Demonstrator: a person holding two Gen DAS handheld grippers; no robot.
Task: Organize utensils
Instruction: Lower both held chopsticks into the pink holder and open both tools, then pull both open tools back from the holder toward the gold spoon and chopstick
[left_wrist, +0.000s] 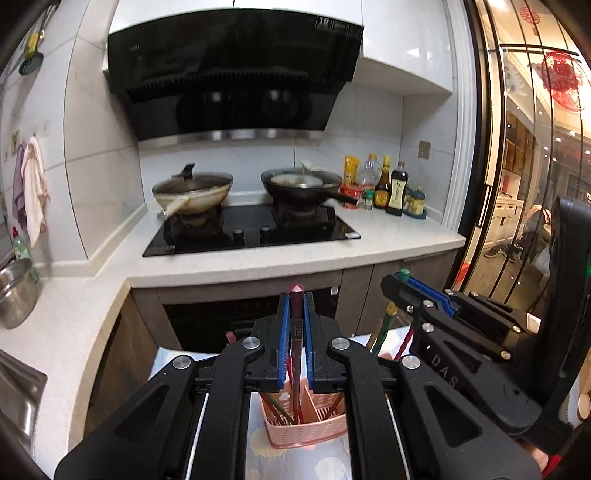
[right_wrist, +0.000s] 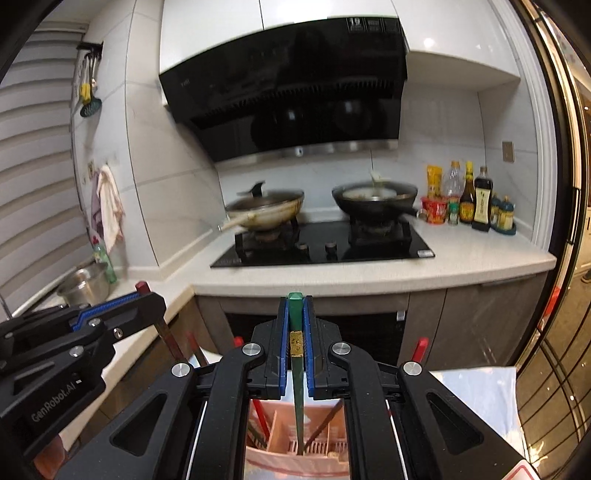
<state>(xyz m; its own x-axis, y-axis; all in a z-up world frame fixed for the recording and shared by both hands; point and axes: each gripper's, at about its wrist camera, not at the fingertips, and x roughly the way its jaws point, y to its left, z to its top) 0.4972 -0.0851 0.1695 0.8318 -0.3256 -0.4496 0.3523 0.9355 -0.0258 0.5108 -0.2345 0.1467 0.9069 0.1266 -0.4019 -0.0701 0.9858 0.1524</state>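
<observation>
Gripping on both sides at this moment. My left gripper (left_wrist: 296, 306) is closed down to a chopstick's width, its blue pads pressed against a dark red chopstick (left_wrist: 295, 336) that stands nearly upright between them. The lower end of that chopstick runs down into the pink basket (left_wrist: 306, 432), in the compartment left of its centre divider. My right gripper (right_wrist: 295, 308) is likewise closed tight on a green chopstick (right_wrist: 296, 391) with a gold band, held upright; its tip reaches into the pink basket (right_wrist: 295, 458), near the middle divider, exact compartment not resolvable from this view. Other chopsticks lean inside the basket on either side of the divider. From the left wrist camera, the right gripper (left_wrist: 402, 280) sits just right of the basket, above it. Basket rests on a patterned cloth (left_wrist: 295, 465). Behind the basket, across the aisle, the stove (left_wrist: 251, 232) carries two pans.
</observation>
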